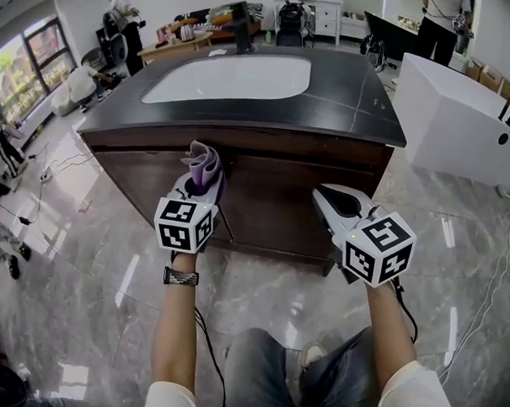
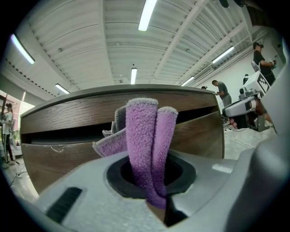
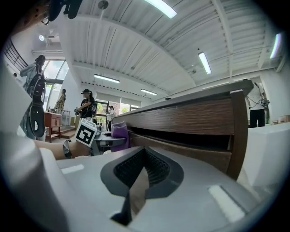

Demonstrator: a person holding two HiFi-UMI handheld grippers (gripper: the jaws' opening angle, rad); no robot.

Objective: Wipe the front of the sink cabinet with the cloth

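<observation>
Marble floor (image 1: pixel 89 273) gleaming, the left gripper (image 1: pixel 202 180) pinches the purple cloth (image 1: pixel 204 163) near the top of the sink cabinet front (image 1: pixel 267 194), the right gripper (image 1: pixel 320 193) is pressed together on nothing, and wiping looks barely begun.

We see a glossy, pale marble floor (image 1: pixel 90 290) that carries everything here. On it stands the dark wood cabinet (image 1: pixel 272 198), its base set flat on the tiles. Its black top (image 1: pixel 352 97) holds a white basin (image 1: pixel 233 77) sunk into the middle. To the right of the cabinet, and apart from it, a white box (image 1: pixel 454 122) sits on the floor. We see a thin cable (image 1: pixel 492 274) trailing over the tiles at the right, and a tangle of leads (image 1: pixel 43 174) on the floor at the left. Near the bottom edge a shoe (image 1: pixel 312 354) rests on the floor. Far behind stands a wooden table (image 1: pixel 176 46), and we cannot tell what lies on it.
</observation>
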